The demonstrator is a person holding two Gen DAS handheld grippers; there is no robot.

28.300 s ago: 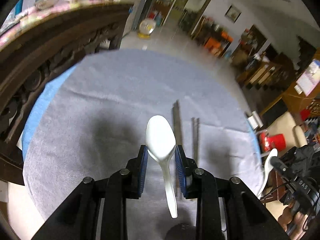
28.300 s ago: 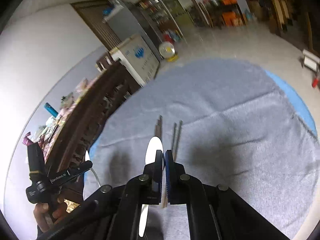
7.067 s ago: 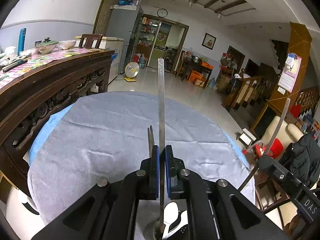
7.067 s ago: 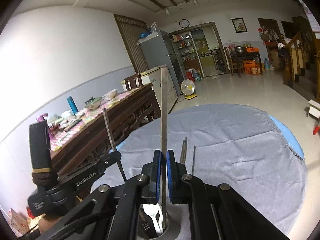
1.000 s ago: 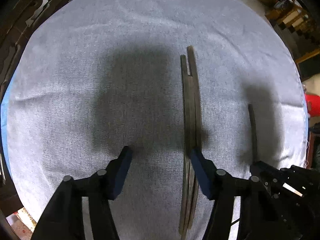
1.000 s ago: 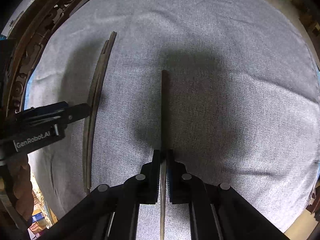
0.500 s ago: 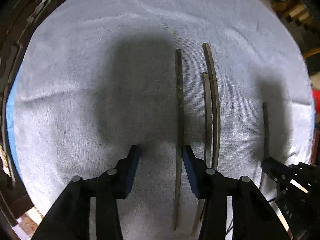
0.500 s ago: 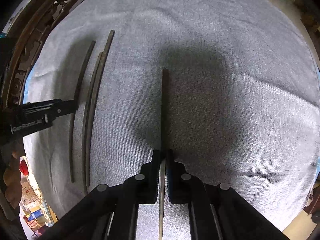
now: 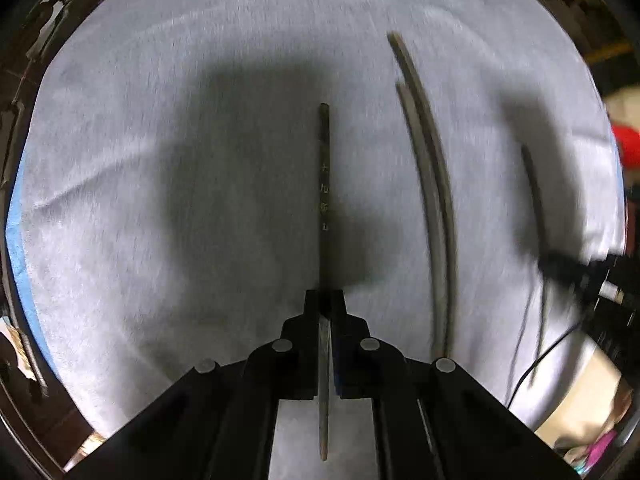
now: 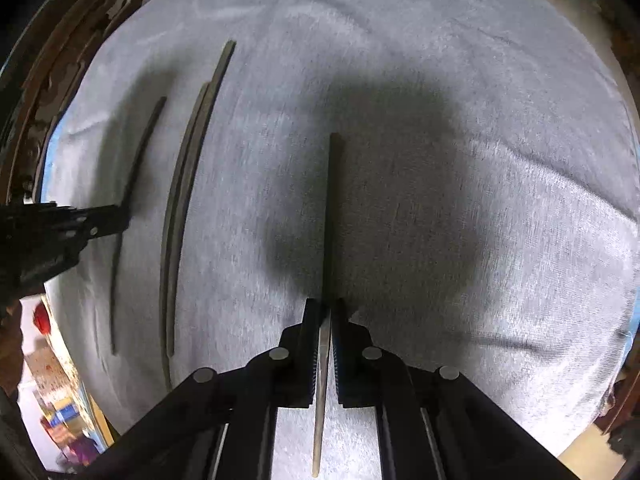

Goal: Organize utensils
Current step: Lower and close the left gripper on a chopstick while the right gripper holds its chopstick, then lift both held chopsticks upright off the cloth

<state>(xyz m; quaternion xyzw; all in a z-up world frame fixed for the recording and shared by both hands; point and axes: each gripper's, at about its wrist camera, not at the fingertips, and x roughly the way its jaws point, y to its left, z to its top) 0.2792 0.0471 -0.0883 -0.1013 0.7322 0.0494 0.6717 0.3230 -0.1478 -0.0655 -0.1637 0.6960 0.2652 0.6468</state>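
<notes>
Left wrist view: left gripper [image 9: 325, 300] jaws clamped on a chopstick [image 9: 324, 184].
Right wrist view: right gripper [image 10: 325, 306] jaws clamped on another chopstick [image 10: 331, 208].
Between them: two chopsticks [image 10: 182, 208] lying on the grey-clothed tabletop [image 10: 500, 160].

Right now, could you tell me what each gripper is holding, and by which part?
Left gripper clamps a dark chopstick partway along its length; right gripper clamps another chopstick likewise, both ends sticking out.

— What sort of place is this?

— A home, it seems. A round table [image 10: 520, 160] under a grey cloth [image 9: 160, 200] fills both views, with chopsticks [image 9: 432, 200] on it.

— Anything else?

— Dark carved wooden furniture [image 10: 60, 40] curves along the upper left of the right wrist view, and household clutter [image 10: 60, 412] sits at lower left.
</notes>
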